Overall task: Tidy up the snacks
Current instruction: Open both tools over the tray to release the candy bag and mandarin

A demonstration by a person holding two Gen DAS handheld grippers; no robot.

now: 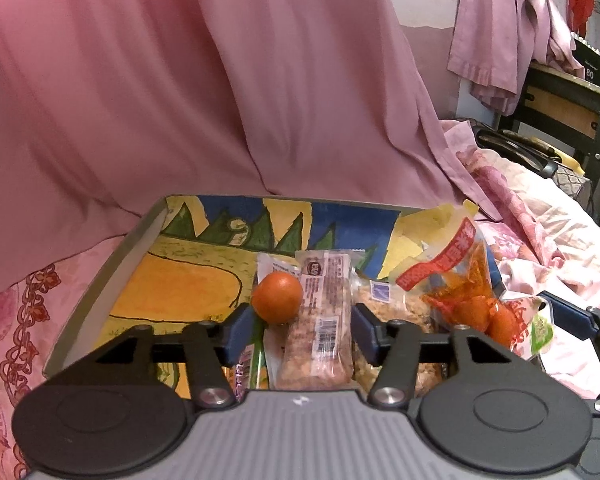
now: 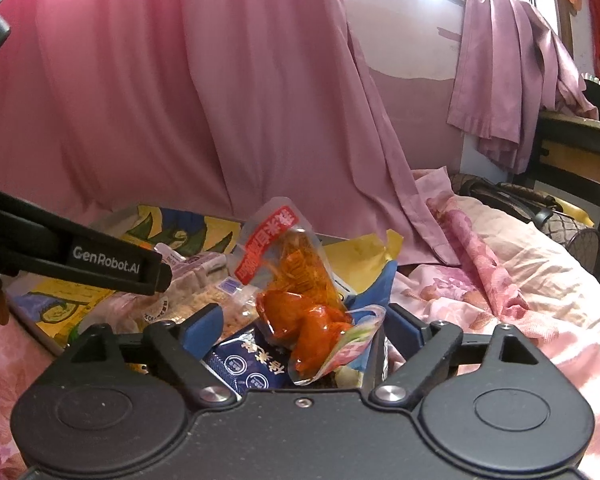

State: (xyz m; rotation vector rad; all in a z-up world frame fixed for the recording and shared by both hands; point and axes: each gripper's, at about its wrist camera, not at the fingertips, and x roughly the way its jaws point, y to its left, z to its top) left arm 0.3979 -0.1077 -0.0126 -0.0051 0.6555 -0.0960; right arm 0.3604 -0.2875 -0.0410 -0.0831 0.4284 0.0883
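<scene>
Snacks sit bunched at the right end of a shallow tray (image 1: 100,280) with a painted yellow, green and blue floor; tray rests on a pink floral bedspread (image 1: 8,320), pink curtain (image 1: 180,80) behind. Small orange (image 1: 277,297) lies near mid-tray, touching the left edge of a long clear-wrapped bar with barcode (image 1: 320,320). Just right of the bar, a clear bag of pale crumbly pieces (image 1: 396,304). Further right, a clear pouch with a red label and orange-red contents (image 2: 300,280), tilted upright against the tray's right end; beneath it a dark blue packet with white characters (image 2: 248,364). Left gripper (image 1: 302,330): jaws open, blue pads straddling the orange and the bar, not pressing either as far as can be seen. Right gripper (image 2: 304,330): jaws open wide, the red-label pouch and blue packet between them; contact with the pads cannot be told. Left gripper's black body crosses the left side of the right wrist view.
</scene>
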